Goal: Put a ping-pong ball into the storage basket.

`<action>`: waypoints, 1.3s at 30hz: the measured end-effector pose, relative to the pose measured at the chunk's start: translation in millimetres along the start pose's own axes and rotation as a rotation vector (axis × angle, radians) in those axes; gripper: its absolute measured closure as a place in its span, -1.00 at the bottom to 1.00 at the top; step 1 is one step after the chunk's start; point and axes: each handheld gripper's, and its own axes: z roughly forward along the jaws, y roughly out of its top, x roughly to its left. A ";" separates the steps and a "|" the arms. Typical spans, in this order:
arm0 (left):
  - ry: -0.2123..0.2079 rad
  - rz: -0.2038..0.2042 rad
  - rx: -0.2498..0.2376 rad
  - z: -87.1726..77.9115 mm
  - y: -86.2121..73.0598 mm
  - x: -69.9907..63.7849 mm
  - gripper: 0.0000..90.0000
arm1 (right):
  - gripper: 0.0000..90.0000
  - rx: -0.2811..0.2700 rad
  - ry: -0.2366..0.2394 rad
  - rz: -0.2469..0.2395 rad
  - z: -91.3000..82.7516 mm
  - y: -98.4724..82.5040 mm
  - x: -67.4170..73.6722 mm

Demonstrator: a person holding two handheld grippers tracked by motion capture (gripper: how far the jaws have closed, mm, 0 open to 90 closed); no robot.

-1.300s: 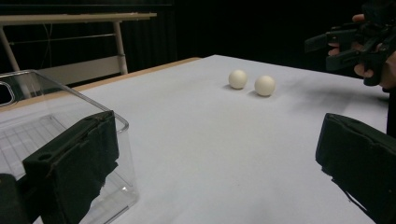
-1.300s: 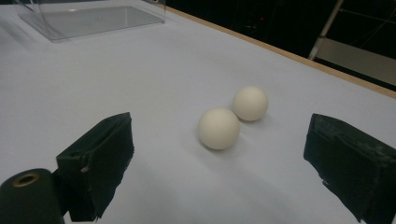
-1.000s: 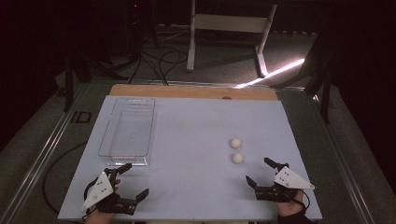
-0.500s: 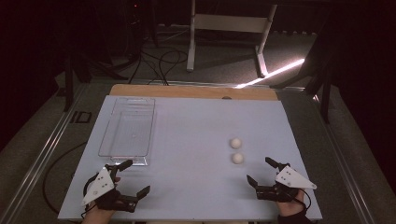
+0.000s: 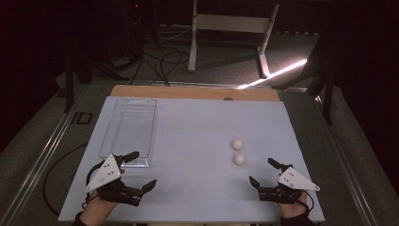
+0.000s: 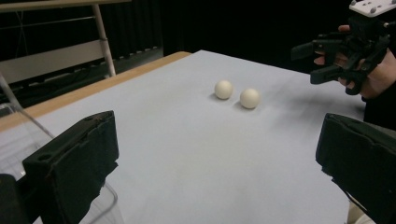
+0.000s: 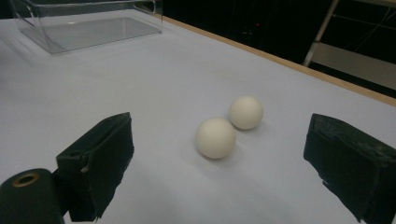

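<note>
Two white balls lie close together right of the table's middle, the far ball point(image 5: 237, 143) and the near ball point(image 5: 239, 159). My right gripper point(image 5: 261, 171) hovers just right of and nearer than them, open and empty. In the right gripper view the near ball point(image 7: 215, 137) and far ball point(image 7: 246, 112) sit ahead between its wide black jaws. My left gripper point(image 5: 143, 168) is open and empty at the front left, just near of a clear plastic tray point(image 5: 128, 127). In the left gripper view the balls point(image 6: 223, 89) lie far ahead, with the right gripper point(image 6: 308, 63) beyond them.
The table point(image 5: 197, 122) has a pale mat with a wooden strip point(image 5: 188, 92) along its far edge. The empty tray point(image 7: 88, 25) stands lengthwise at the left. A white frame point(image 5: 230, 23) and cables point(image 5: 160, 59) are on the dark floor behind.
My left gripper has shifted slightly forward, closer to the tray's near end. The right gripper and both balls have stayed put.
</note>
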 end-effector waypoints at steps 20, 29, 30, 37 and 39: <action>-0.065 0.010 0.082 21.1 42.6 -2.9 -0.99 | -0.81 -0.006 0.012 -0.006 1.1 0.7 0.4; -0.130 0.077 0.248 31.1 49.7 -7.8 -0.99 | -0.81 -0.001 0.017 -0.005 1.2 1.2 1.4; -0.130 0.077 0.248 31.1 49.7 -7.8 -0.99 | -0.81 -0.001 0.017 -0.005 1.2 1.2 1.4; -0.199 0.131 0.436 47.2 49.1 -11.0 -0.99 | -0.81 -0.004 0.021 -0.011 1.6 1.6 2.0; -0.205 0.147 0.469 51.2 48.9 -12.3 -0.99 | -0.81 -0.003 0.021 -0.012 1.7 1.7 2.1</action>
